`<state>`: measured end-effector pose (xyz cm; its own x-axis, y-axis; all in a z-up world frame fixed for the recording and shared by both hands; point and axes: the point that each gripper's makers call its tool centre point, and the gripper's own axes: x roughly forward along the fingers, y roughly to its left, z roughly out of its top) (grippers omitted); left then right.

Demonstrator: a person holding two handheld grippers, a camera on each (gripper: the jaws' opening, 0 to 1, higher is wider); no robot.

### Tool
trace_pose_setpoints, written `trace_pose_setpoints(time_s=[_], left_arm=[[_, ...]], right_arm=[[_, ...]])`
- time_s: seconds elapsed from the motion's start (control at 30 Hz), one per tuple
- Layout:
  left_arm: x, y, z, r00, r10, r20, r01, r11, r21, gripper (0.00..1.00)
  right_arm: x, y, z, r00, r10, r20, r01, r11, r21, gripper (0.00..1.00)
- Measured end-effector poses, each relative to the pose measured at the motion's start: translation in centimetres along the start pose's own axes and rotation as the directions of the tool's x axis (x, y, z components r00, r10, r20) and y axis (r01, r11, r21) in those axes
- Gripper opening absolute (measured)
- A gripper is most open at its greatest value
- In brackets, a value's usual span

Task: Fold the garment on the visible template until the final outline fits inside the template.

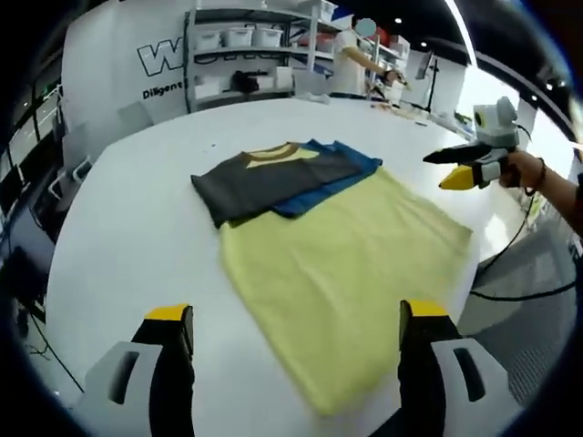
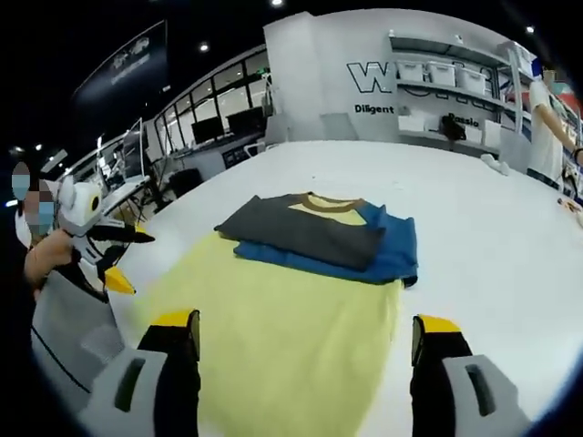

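Spreading wide at the bottom of the left gripper view, the left gripper (image 1: 296,337) has its two yellow-tipped jaws far apart with nothing between them, poised above the white table (image 1: 137,209). Just ahead of the jaws lies the yellow garment (image 1: 342,264), spread flat, its near corner reaching down between the two tips. Beyond it, at its far edge, a smaller folded stack rests partly on the yellow cloth: a dark grey piece (image 1: 264,177) with a yellow collar patch on top of a blue piece (image 1: 332,173). Further off to the right, the right gripper (image 1: 455,168) comes in over the table edge, held in a person's hand (image 1: 524,168); how far its jaws stand apart cannot be told from here.

In the right gripper view, that gripper's (image 2: 305,337) own jaws also stand wide apart and empty, directly over the near part of the yellow garment (image 2: 273,337). Ahead of them sits the grey piece (image 2: 310,232) over the blue piece (image 2: 392,250). To the left, the left gripper (image 2: 118,255) hangs by the table edge. Far behind, shelves with bins (image 2: 446,73) line a white wall, and a person (image 2: 551,127) stands beside them.
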<state>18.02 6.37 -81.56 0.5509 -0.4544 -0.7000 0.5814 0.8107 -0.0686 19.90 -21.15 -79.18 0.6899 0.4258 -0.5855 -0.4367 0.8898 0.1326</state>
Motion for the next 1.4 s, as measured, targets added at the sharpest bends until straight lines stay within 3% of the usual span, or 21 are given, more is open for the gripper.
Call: trace_pose_setpoints(time_s=[0.23, 0.47, 0.63, 0.83, 0.9, 1.13, 1.27, 1.4], left_arm=[[-1.3, 0.0, -2.0, 0.999, 0.018, -0.047, -0.02, 0.999, -0.039, 0.84], [-1.9, -0.5, -4.4, 0.99, 0.024, -0.136, -0.038, 0.994, -0.102, 0.73], [-2.1, -1.0, -5.9, 0.981, 0.033, -0.191, -0.046, 0.997, -0.063, 0.71], [-2.3, -1.4, -6.1, 0.98, 0.017, -0.196, -0.041, 0.993, -0.115, 0.63], [-2.3, -1.3, -7.0, 0.972, 0.019, -0.234, -0.054, 0.988, -0.147, 0.61], [-2.4, -1.7, -7.5, 0.967, 0.03, -0.254, -0.07, 0.986, -0.151, 0.52], [-2.3, -1.8, -7.9, 0.96, 0.045, -0.278, -0.083, 0.989, -0.126, 0.38], [-2.1, -2.0, -8.2, 0.956, 0.034, -0.29, -0.08, 0.986, -0.147, 0.4]], right_arm=[[-1.2, 0.5, -2.6, 0.998, -0.001, -0.069, 0.0, 1.0, -0.016, 0.9], [-2.4, 0.8, -5.3, 0.993, -0.01, -0.12, 0.01, 1.0, 0.0, 0.85], [-3.2, 0.9, -6.8, 0.989, -0.017, -0.145, 0.019, 1.0, 0.016, 0.8], [-4.0, 0.4, -8.4, 0.979, -0.039, -0.199, 0.042, 0.999, 0.006, 0.67], [-4.3, 0.4, -8.9, 0.976, -0.047, -0.213, 0.047, 0.999, -0.003, 0.61], [-4.6, 0.3, -10.7, 0.96, -0.059, -0.273, 0.06, 0.998, -0.002, 0.48], [-4.8, 0.1, -11.2, 0.955, -0.062, -0.291, 0.069, 0.998, 0.012, 0.45], [-5.0, -0.3, -11.5, 0.95, -0.076, -0.304, 0.083, 0.996, 0.012, 0.35]])
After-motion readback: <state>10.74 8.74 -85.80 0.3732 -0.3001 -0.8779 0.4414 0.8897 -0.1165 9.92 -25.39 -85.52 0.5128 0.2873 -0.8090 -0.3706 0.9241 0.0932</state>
